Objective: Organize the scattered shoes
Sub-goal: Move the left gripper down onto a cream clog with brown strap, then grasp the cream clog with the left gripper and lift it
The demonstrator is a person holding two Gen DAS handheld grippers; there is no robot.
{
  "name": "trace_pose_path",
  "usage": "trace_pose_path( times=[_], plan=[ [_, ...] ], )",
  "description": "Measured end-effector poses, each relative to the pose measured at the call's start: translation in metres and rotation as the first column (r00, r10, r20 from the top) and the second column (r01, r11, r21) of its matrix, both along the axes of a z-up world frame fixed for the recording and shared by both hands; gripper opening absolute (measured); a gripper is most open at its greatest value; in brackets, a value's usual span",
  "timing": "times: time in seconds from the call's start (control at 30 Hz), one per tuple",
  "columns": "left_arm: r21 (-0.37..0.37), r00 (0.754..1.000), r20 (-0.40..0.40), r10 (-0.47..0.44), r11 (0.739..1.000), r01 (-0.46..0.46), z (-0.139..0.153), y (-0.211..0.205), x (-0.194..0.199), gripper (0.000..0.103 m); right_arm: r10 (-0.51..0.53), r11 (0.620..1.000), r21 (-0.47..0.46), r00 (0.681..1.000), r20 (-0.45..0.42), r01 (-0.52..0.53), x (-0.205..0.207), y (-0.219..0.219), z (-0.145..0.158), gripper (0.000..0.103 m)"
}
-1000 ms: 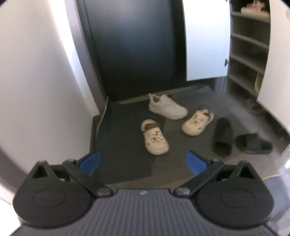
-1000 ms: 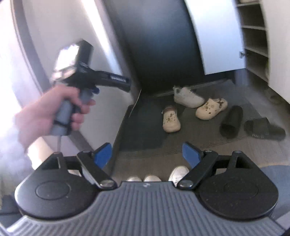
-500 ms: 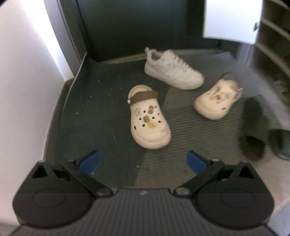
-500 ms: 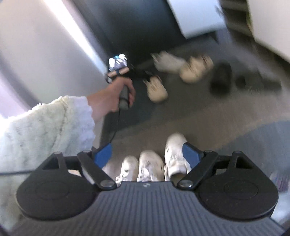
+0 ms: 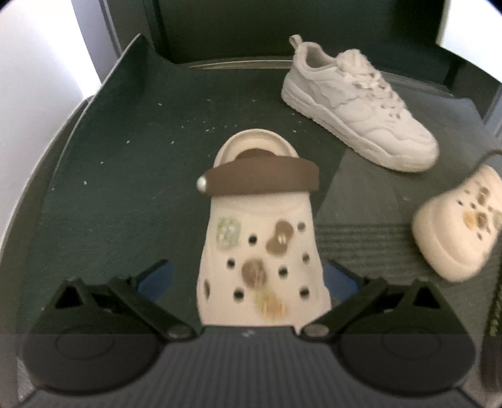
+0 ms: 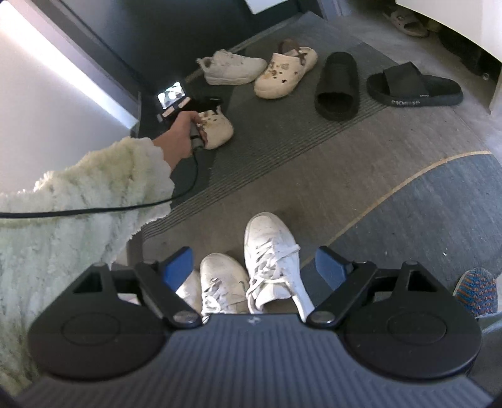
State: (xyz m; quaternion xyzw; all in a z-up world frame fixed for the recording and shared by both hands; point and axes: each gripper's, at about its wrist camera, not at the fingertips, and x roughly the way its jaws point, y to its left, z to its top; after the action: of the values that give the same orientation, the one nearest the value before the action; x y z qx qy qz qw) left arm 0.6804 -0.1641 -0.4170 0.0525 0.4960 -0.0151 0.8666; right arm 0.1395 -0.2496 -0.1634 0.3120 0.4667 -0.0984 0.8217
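Note:
A cream clog with a brown strap (image 5: 260, 244) lies on the dark mat, toe toward me. My left gripper (image 5: 251, 273) is open and straddles that toe, its blue pads (image 5: 157, 276) standing clear of the sides. Behind it sit a white sneaker (image 5: 354, 103) and a second cream clog (image 5: 455, 232). In the right wrist view a hand (image 6: 178, 135) holds the left gripper over the first clog (image 6: 219, 131). My right gripper (image 6: 254, 266) is open and empty, hanging above white sneakers (image 6: 269, 251) on the floor.
Two black slides (image 6: 337, 84) (image 6: 414, 84) lie on the ribbed mat (image 6: 282, 141) to the right of the clogs. A sandal (image 6: 408, 22) sits at the foot of the open cabinet. A fluffy sleeve (image 6: 78, 204) and a cable cross the left side. A wall and a dark door bound the mat.
My left gripper has dropped down and forward onto the nearest clog, which now lies between its fingers. The right gripper has tipped downward, bringing the white sneakers below it into view.

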Motion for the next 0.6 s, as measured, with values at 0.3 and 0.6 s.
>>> trace_pose_path(
  times=[0.3,0.6],
  plan=[
    [0.015,1.0,0.009,0.009,1.0,-0.009,-0.02,-0.013,0.019,0.093,0.014,1.0,0.023,1.0,0.0,-0.014,0.013,-0.002,-0.006,0.087],
    [-0.006,1.0,-0.022,0.005,1.0,-0.005,0.005,-0.034,-0.015,0.089,-0.048,0.998,0.032,0.996,0.08,0.046,-0.016,-0.007,0.015,0.087]
  ],
)
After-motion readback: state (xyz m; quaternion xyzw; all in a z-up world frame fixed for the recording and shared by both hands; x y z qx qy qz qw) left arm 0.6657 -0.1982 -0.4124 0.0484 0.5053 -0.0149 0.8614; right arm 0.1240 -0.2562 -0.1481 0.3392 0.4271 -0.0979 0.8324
